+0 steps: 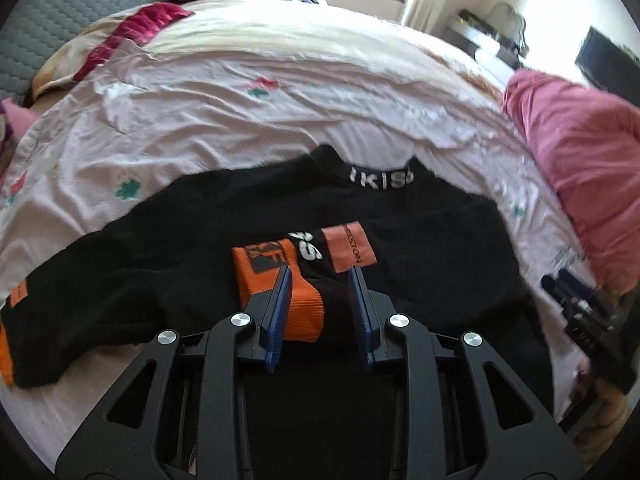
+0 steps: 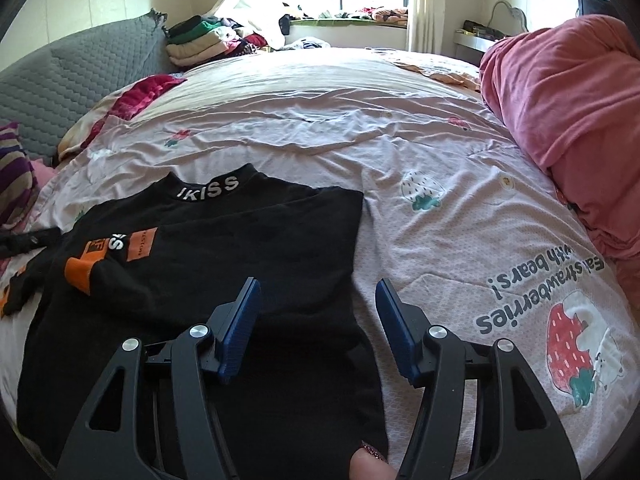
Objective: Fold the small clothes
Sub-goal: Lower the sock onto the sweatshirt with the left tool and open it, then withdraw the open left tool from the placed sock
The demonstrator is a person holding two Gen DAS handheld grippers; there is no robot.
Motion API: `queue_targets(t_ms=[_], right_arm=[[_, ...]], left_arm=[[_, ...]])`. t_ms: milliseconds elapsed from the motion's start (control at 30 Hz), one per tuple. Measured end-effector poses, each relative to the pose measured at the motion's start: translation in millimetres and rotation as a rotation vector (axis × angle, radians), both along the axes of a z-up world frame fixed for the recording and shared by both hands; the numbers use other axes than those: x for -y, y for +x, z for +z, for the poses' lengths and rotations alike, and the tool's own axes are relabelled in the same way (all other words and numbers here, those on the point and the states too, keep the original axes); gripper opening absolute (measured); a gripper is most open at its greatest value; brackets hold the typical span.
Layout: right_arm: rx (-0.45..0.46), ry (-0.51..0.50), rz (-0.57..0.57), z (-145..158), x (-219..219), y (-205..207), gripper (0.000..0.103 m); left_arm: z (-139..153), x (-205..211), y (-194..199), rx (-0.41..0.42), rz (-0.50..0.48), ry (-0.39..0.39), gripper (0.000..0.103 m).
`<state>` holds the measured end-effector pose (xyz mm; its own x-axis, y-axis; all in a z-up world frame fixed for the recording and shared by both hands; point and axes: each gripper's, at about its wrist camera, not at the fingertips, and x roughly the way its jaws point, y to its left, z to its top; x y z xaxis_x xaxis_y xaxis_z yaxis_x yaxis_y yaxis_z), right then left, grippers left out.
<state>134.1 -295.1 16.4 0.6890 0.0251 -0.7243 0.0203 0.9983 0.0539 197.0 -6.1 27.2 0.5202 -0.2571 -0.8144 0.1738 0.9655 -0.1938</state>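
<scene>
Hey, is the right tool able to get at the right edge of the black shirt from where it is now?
Probably yes. The right tool is open, and the black shirt has its right edge lying flat on the bedsheet just ahead of the fingers. Nothing lies over that edge.

The left gripper (image 1: 320, 276) points steeply downward, its 2 blue-padded fingers (image 1: 280, 300) parted a little, a narrow gap between them. The right gripper (image 2: 318, 288) also tilts down, its 2 fingers (image 2: 240, 320) spread clearly wider, nothing pressed between the pads. At the bottom edge of the right wrist view, a fingertip (image 2: 370, 466) of the person shows.
</scene>
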Motion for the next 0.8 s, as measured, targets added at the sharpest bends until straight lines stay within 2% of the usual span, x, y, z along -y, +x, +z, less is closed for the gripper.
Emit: queue_targets(t_ms=[233,367,533,700,800], right_arm=[[-0.022,-0.001,0.008,0,-16,12,0.061],[-0.049,0.024,0.017,-6,-24,20,0.061],[-0.119,0.055,0.013,-24,-31,37,0.065],[-0.229,0.065,-0.052,-52,-26,46,0.070],[-0.226,0.063,-0.050,-56,-26,43,0.070]], left_arm=[[-42,16,9,-0.077,-0.031,0.073,0.021],[-59,11,6,-0.116,-0.035,0.080,0.021],[-61,3,4,-0.110,-0.041,0.042,0.021],[-62,0,4,-0.110,-0.042,0.013,0.021],[-61,-1,3,-0.110,-0.042,0.004,0.022]])
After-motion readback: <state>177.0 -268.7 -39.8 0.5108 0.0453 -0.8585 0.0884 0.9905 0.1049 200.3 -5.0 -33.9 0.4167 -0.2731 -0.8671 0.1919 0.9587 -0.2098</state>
